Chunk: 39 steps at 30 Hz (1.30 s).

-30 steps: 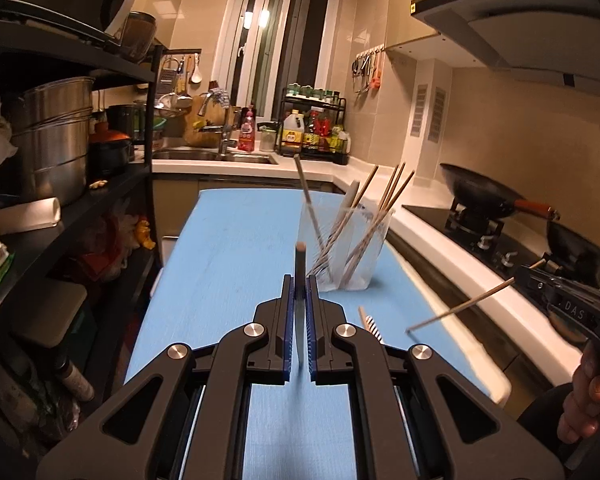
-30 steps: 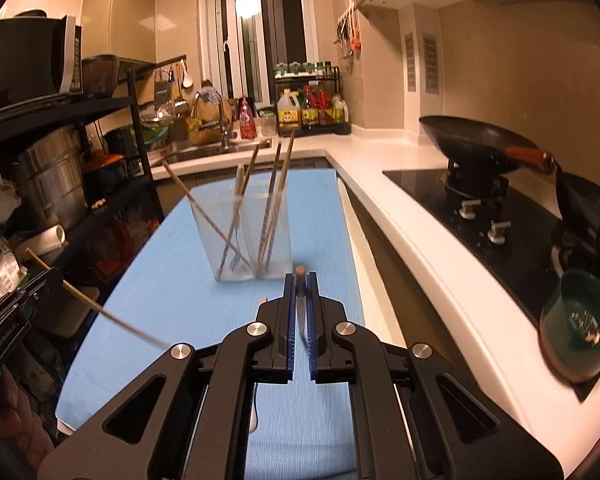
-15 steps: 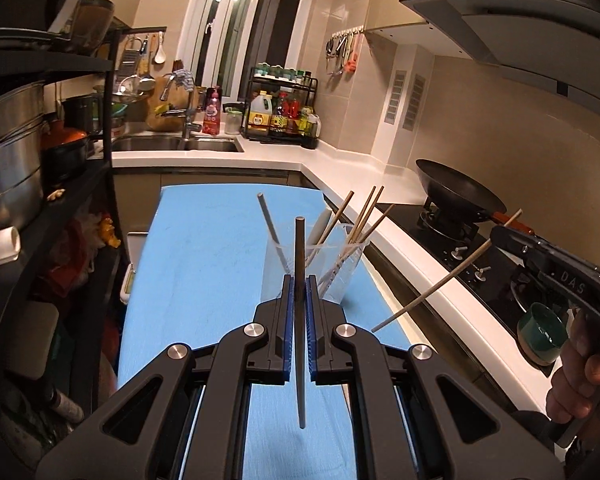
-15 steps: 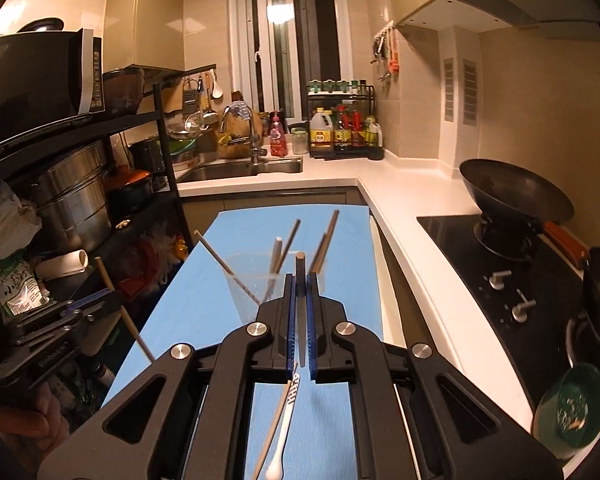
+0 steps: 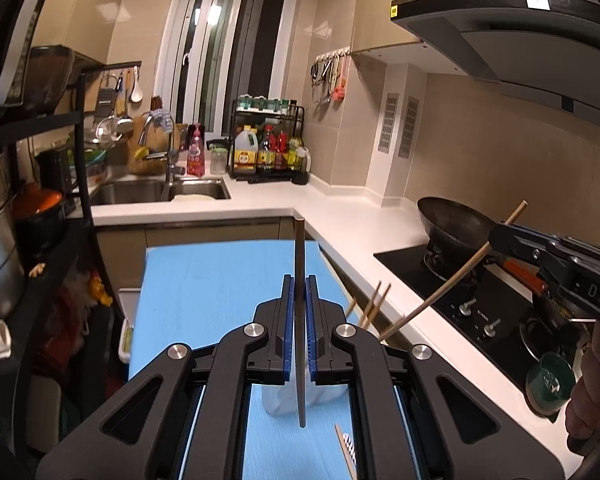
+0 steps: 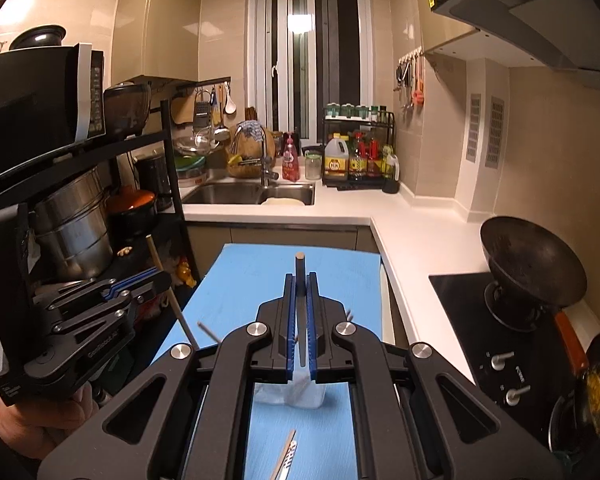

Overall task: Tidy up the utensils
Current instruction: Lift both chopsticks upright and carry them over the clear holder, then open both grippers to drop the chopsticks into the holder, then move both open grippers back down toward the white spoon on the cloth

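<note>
A clear cup [image 5: 286, 400] stood on the blue mat [image 5: 220, 280], toward its right edge, and in both wrist views most of it was hidden behind the gripper bodies. Several chopsticks [image 5: 374, 304] stood in it, their upper ends leaning out toward the white counter [image 5: 340, 216].

The left gripper [image 5: 300, 320] hovered above the cup, its blue-padded jaws pressed together on a dark chopstick [image 5: 299, 320] held upright, the lower tip hanging down just in front of the cup's near wall. The right gripper [image 6: 300, 320] was likewise closed on its own chopstick [image 6: 300, 280]; from the left wrist view that stick slanted down toward the cup's mouth, its lower end lost behind the left gripper. Whether either stick touched the cup could not be told.

Two more utensils lay flat on the mat near the cup: a pale chopstick [image 5: 345, 450] and, just beside it, a striped straw [image 5: 351, 446].

Past the mat's right edge the counter carried a black stove [image 6: 480, 320] with a dark wok [image 6: 532, 264] on a burner. At the counter's back left corner sat a steel sink [image 6: 244, 194] with a tap. A black rack [image 6: 358, 152] near the window held bottles of oil and sauce. On the shelves to the left were steel pots [image 6: 74, 224] and a microwave [image 6: 40, 96].
</note>
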Available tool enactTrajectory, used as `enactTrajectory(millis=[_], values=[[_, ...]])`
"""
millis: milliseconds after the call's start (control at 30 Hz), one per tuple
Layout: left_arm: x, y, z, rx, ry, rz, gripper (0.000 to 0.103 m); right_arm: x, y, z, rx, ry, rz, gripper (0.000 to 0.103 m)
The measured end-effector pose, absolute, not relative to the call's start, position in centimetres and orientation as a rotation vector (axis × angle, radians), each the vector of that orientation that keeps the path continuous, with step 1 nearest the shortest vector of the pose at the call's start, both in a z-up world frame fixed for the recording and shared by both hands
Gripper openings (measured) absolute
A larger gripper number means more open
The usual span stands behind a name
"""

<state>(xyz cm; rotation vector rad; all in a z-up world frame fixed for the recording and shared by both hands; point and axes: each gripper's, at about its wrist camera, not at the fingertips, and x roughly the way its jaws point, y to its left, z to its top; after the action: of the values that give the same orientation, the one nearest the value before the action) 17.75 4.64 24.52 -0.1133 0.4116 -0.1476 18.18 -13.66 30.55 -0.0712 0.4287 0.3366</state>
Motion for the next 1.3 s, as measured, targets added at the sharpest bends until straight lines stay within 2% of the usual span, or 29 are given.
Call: enactTrajectory(millis=[233, 400, 467, 500, 533, 600, 800, 967, 1033, 1067, 1100, 1133, 1200, 1300], values=[[21.8, 4.4, 27.0, -0.155, 0.351, -0.145, 0.006, 21.5, -13.1, 29.1, -0.073, 0.456, 0.331, 0.005], [24.5, 3.0, 24.0, -0.092, 0.394, -0.105, 0.006, 23.4, -12.8, 25.2, -0.078, 0.523, 0.328, 0.005], [25.5, 2.3, 22.2, -0.049, 0.439, -0.098, 0.006, 23.8, -12.6, 24.1, -0.082, 0.551, 0.339, 0.009], [26.0, 2.0, 21.3, -0.027, 0.471, -0.099, 0.008, 23.8, -12.5, 23.8, -0.085, 0.562, 0.336, 0.021], [26.1, 2.1, 20.9, -0.022, 0.485, -0.1, 0.019, 23.5, -12.8, 23.8, -0.083, 0.557, 0.324, 0.039], [25.0, 2.8, 20.8, -0.049, 0.461, -0.102, 0.034, 22.5, -13.1, 24.4, -0.085, 0.524, 0.321, 0.043], [19.9, 3.7, 20.2, -0.073, 0.401, -0.091, 0.034, 18.0, -14.4, 24.5, -0.08, 0.464, 0.327, 0.043], [14.6, 3.2, 17.2, -0.059, 0.401, -0.084, 0.034, 14.2, -14.9, 21.6, -0.058, 0.49, 0.328, 0.043], [12.8, 3.0, 15.6, -0.07, 0.417, -0.091, 0.025, 12.5, -15.1, 19.7, -0.054, 0.502, 0.339, 0.043], [11.9, 2.9, 14.6, -0.077, 0.428, -0.093, 0.024, 11.7, -15.2, 18.8, -0.052, 0.515, 0.349, 0.042], [10.8, 2.7, 13.4, -0.092, 0.446, -0.099, 0.023, 11.0, -15.3, 17.4, -0.052, 0.537, 0.365, 0.037], [9.9, 2.5, 12.0, -0.118, 0.473, -0.112, 0.018, 10.4, -15.3, 16.0, -0.053, 0.565, 0.382, 0.025], [8.7, 2.3, 9.5, -0.175, 0.528, -0.136, 0.015, 9.4, -15.6, 13.2, -0.043, 0.621, 0.39, 0.008], [7.0, 1.3, 5.3, -0.239, 0.607, -0.151, 0.015, 8.2, -16.8, 9.5, 0.01, 0.673, 0.377, 0.008]])
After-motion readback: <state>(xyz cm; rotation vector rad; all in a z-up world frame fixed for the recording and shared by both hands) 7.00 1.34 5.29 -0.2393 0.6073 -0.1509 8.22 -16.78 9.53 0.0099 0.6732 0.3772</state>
